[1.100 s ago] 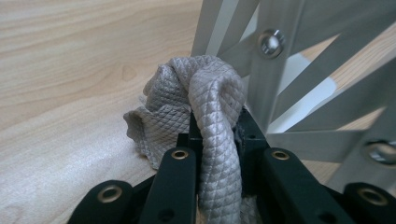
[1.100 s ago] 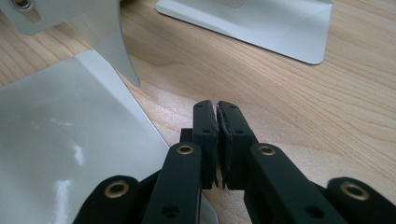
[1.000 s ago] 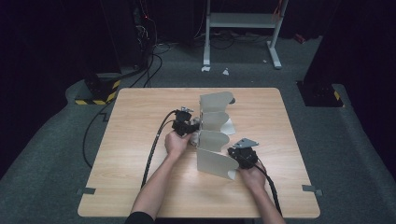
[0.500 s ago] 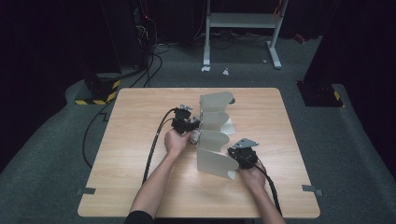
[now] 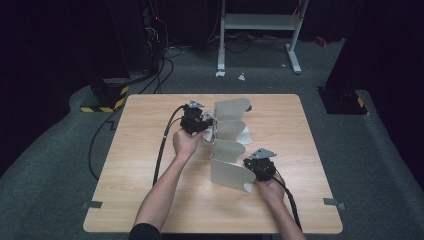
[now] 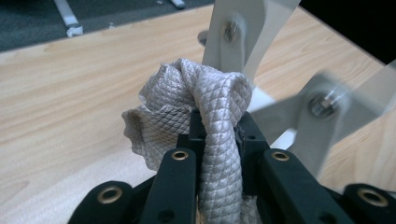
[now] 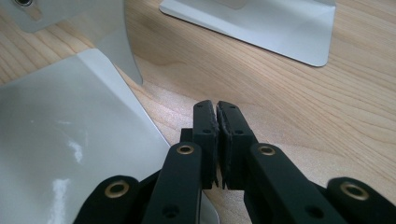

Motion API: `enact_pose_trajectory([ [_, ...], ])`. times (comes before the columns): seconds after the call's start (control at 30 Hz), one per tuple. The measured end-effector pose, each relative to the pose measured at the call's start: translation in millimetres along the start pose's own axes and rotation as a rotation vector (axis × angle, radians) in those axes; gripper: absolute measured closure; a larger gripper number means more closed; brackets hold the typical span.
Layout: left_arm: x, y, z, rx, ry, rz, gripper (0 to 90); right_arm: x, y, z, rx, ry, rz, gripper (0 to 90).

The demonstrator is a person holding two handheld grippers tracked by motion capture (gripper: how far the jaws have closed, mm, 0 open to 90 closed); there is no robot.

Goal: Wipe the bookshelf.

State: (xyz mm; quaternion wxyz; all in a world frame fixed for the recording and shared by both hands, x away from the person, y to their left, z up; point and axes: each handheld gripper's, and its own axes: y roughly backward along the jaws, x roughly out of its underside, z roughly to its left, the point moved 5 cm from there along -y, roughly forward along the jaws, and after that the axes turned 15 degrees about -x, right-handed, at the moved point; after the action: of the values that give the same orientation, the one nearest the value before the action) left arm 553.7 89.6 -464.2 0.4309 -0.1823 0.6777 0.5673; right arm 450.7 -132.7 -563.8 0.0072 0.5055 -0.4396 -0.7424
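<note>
Cloth pinched at the rack, base pinned down.

We've got the left gripper (image 5: 196,121) clamped tight on a bunched grey quilted cloth (image 6: 205,116), held up against the folding metal rack (image 5: 231,145) near the middle of the wooden table (image 5: 150,150). Our right gripper (image 7: 217,122) sits at the rack's near end, jaws pressed together with nothing between them, beside its flat panel (image 7: 70,140).

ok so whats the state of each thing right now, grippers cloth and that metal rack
left gripper: shut on the cloth, held above the table
cloth: bunched, pinched between the left jaws, beside the rack's plates
right gripper: shut, nothing between the pads, low at the rack's near plate
metal rack: standing upright on the table, plates fanned out
</note>
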Motion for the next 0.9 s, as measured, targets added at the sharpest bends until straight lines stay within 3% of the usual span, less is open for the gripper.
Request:
enact_pose_trajectory([
  [0.13,-10.5,0.9,2.4,-0.012,-0.011,-0.007,80.0,0.0,0.0,0.0,0.0,0.0,0.0,86.5],
  [0.4,-28.3,15.1,4.5,0.001,0.004,-0.075,80.0,0.0,-0.1,-0.1,0.0,0.003,0.0,86.5],
  [0.57,-42.4,24.5,1.1,0.002,-0.016,-0.111,80.0,-0.1,0.0,-0.1,0.0,0.003,0.0,86.5],
  [0.7,-41.9,20.8,3.1,0.001,-0.014,-0.103,80.0,0.0,-0.1,0.4,0.0,0.001,0.0,86.5],
  [0.9,-28.6,7.0,4.9,0.0,0.008,-0.063,80.0,0.1,-0.1,0.7,0.004,0.005,0.003,86.5],
])
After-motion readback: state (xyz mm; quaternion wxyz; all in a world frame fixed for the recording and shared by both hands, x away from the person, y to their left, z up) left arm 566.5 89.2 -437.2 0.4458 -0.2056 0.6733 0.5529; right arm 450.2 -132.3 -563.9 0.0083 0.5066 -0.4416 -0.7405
